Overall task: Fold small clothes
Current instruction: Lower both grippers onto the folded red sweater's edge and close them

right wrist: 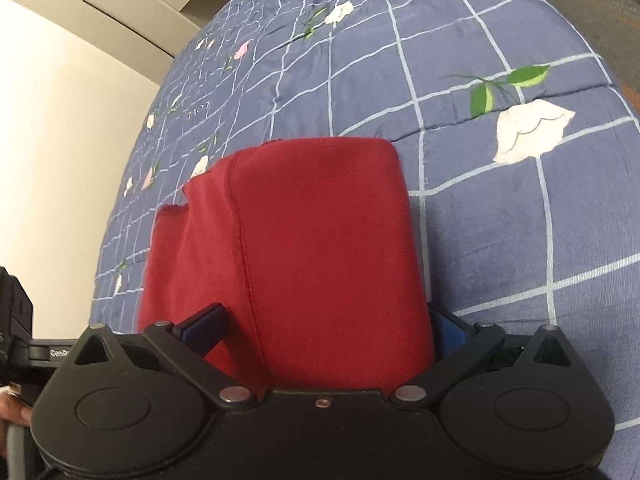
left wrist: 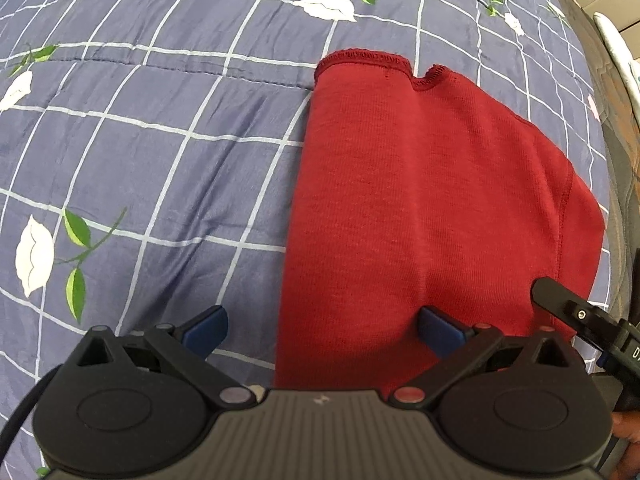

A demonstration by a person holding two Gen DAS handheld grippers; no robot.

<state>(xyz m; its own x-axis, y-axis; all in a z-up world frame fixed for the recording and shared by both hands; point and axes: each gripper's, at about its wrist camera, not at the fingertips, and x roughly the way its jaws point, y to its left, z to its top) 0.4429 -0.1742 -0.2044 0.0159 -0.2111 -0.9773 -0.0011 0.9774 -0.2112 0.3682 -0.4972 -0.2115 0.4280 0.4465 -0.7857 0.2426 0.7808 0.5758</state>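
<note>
A folded red garment (left wrist: pixel 420 208) lies flat on the blue checked quilt (left wrist: pixel 160 160). My left gripper (left wrist: pixel 322 336) is open, hovering over the garment's near left edge; one blue pad is over the quilt, the other over the red cloth. In the right wrist view the red garment (right wrist: pixel 304 248) fills the space between the wide-apart blue fingertips (right wrist: pixel 206 330) of my right gripper (right wrist: pixel 326 332), which is open with the cloth's near edge lying between them. The right gripper's black finger shows in the left wrist view (left wrist: pixel 560 304) at the garment's right edge.
The quilt (right wrist: pixel 480 200) carries white flowers and green leaves and covers a bed. A cream wall and cabinet (right wrist: pixel 80 80) stand beyond the bed's far left side. The bed's edge (left wrist: pixel 616 160) drops off at the right in the left wrist view.
</note>
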